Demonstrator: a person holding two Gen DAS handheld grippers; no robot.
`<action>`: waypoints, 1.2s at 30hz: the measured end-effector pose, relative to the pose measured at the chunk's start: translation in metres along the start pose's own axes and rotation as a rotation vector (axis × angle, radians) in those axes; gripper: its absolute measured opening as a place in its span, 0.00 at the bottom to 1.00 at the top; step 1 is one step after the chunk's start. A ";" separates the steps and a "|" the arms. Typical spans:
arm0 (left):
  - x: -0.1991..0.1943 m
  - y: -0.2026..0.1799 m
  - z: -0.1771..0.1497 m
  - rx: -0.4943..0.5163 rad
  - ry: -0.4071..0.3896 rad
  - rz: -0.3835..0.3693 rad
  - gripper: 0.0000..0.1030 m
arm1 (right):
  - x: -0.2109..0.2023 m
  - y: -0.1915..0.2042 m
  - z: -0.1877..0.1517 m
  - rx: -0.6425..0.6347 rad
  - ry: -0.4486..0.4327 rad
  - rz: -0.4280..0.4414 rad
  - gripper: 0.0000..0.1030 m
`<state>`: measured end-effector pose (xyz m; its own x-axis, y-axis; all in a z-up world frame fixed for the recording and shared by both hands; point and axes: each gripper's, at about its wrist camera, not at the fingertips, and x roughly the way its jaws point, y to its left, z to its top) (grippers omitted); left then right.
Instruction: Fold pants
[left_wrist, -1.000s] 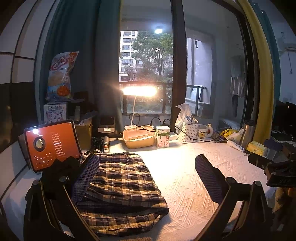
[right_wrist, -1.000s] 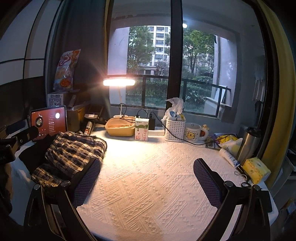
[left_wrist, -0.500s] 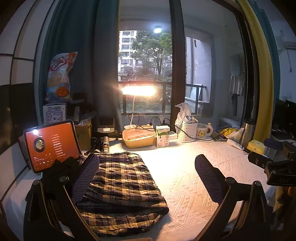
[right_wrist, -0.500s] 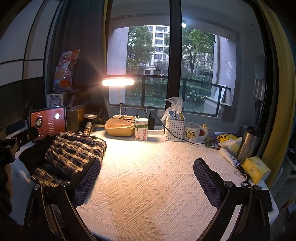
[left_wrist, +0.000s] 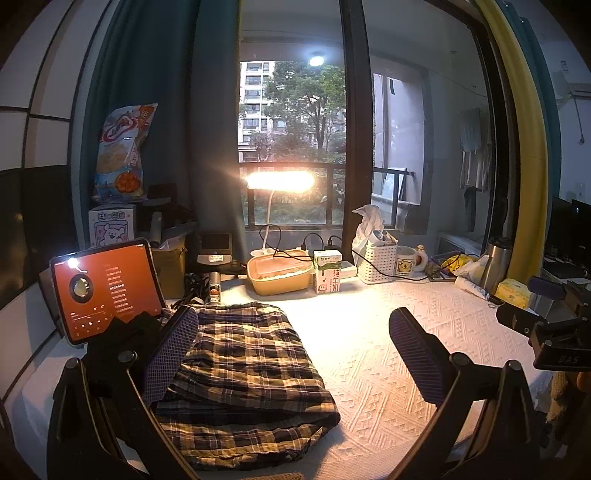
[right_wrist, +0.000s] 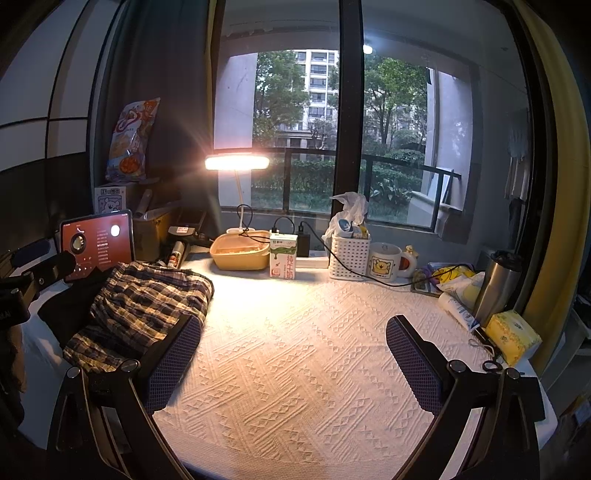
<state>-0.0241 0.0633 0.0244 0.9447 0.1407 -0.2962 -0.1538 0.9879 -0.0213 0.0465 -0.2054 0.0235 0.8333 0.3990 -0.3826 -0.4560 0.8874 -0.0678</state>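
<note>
The plaid pants (left_wrist: 243, 373) lie folded in a thick stack at the left side of the white textured tablecloth (left_wrist: 369, 369). My left gripper (left_wrist: 295, 354) hovers open above them, its left finger over the stack's left edge and its right finger over bare cloth, holding nothing. In the right wrist view the same pants (right_wrist: 144, 310) sit at the left, just beyond the left finger. My right gripper (right_wrist: 295, 362) is open over the bare tablecloth (right_wrist: 295, 350), empty.
A lit tablet (left_wrist: 107, 291) leans behind the pants beside a dark cloth (left_wrist: 122, 343). Along the window stand a desk lamp (right_wrist: 236, 162), yellow container (right_wrist: 240, 253), milk carton (right_wrist: 283, 256), white basket (right_wrist: 349, 256), mug (right_wrist: 384, 262), steel flask (right_wrist: 496, 288) and tissue pack (right_wrist: 511, 336).
</note>
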 end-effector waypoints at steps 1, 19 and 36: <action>0.000 0.000 0.000 0.000 0.000 0.000 0.99 | 0.000 0.000 0.000 0.000 0.000 0.000 0.98; -0.001 0.001 0.000 -0.007 0.000 -0.004 0.99 | 0.000 -0.001 -0.001 0.001 0.004 0.001 0.98; 0.000 0.007 0.002 -0.013 0.002 -0.008 0.99 | 0.000 -0.002 -0.002 0.007 0.009 0.007 0.98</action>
<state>-0.0242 0.0703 0.0260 0.9453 0.1327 -0.2979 -0.1500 0.9880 -0.0361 0.0470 -0.2073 0.0219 0.8272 0.4034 -0.3912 -0.4600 0.8860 -0.0590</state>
